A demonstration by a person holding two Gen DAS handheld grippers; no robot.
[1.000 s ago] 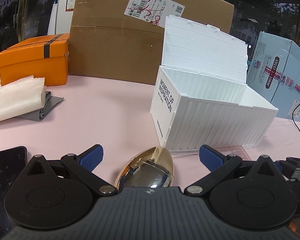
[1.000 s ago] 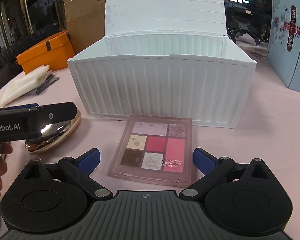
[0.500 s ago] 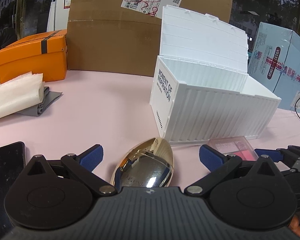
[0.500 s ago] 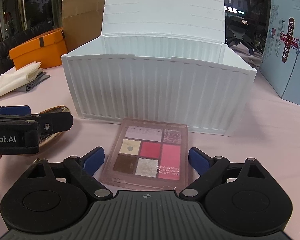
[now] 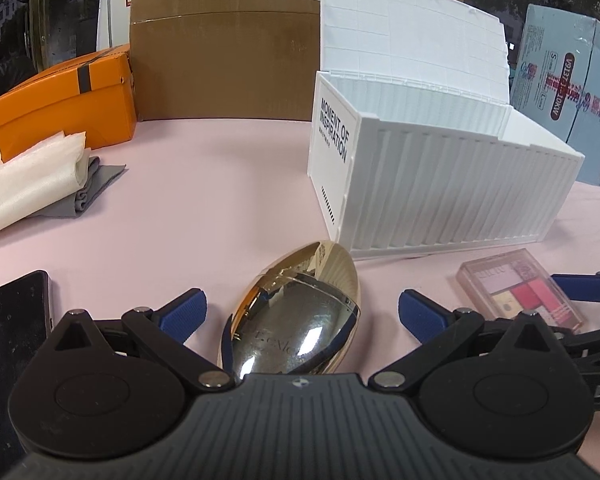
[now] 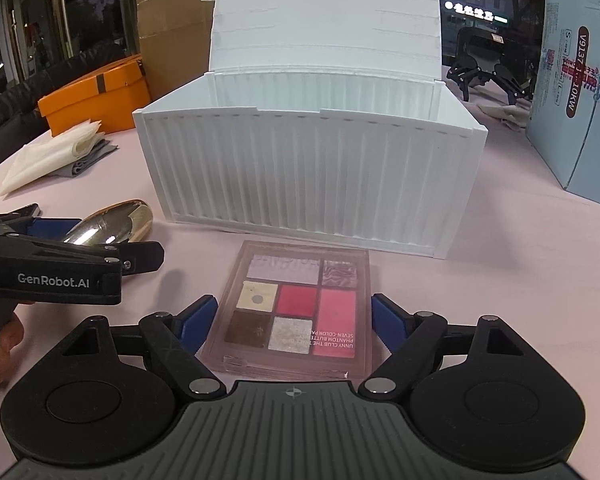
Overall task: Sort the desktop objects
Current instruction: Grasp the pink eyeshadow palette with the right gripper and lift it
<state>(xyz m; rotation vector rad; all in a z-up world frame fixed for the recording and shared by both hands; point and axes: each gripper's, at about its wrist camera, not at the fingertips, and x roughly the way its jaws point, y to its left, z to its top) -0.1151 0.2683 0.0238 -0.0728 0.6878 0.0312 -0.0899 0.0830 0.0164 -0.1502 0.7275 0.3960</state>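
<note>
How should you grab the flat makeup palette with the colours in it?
Pinch the eyeshadow palette across its two long side edges, coming from the near short end. It lies flat and thin on the pink table, so only the edges give purchase. The right hand-held gripper, just closing, already straddles those sides.

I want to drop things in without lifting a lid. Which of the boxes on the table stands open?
The white container-style box: its ribbed lid is tipped up behind it. The orange box, the brown carton and the blue carton look closed.

The palette (image 6: 296, 312) lies on the table (image 6: 500, 264) just before the bin (image 6: 312, 176); the compact (image 6: 108, 226) lies to its left. Left of the bin, cloths (image 6: 56, 156) lie before a box (image 6: 96, 94), a carton (image 5: 224, 64) behind.
</note>
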